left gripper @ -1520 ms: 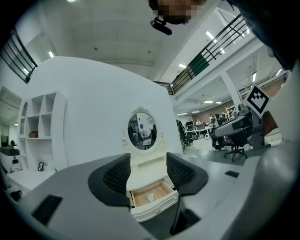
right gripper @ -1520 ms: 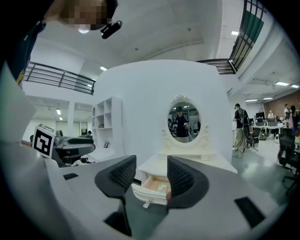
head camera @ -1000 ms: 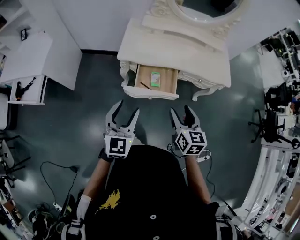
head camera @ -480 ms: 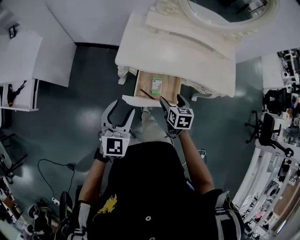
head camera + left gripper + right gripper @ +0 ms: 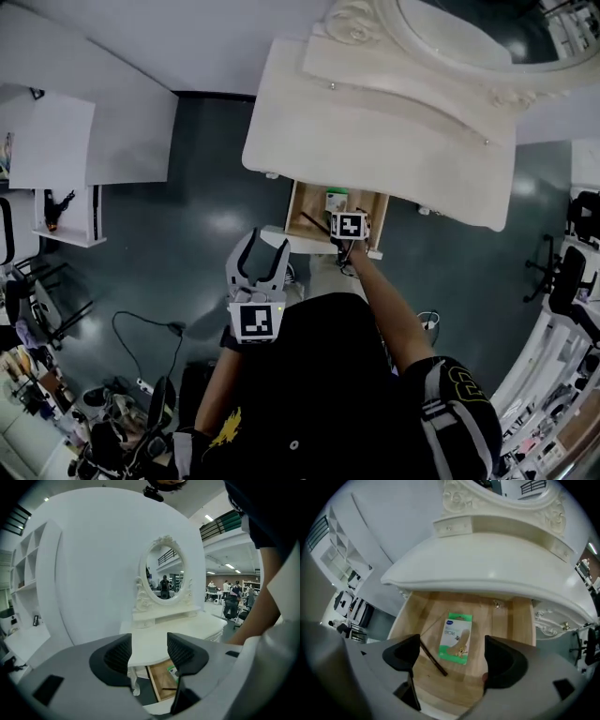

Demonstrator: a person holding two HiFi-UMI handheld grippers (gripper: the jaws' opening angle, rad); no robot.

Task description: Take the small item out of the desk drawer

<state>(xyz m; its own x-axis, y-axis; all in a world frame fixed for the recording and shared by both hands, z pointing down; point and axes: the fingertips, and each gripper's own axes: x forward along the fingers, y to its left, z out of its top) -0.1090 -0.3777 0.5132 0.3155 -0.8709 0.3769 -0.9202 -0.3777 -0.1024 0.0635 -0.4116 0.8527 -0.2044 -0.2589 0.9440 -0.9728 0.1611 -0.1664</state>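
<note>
Packet (image 5: 456, 638) lies flat on the drawer (image 5: 511, 634) floor, straight ahead of and below the right gripper (image 5: 452, 653). Its jaws are opening, and the packet shows in the gap between them, but neither pad touches it. The packet's long axis runs away from the gripper, tilted slightly, so the jaws straddle its short width, which looks like the right line-up for a pinch across the narrow sides. A dark stick (image 5: 433, 660) lies just beside the packet, under the left-hand jaw, and might get caught on the way down. The left gripper (image 5: 149, 653) hangs back from the desk (image 5: 154, 641), jaws apart with nothing in them, so the right gripper is by far the nearer.
</note>
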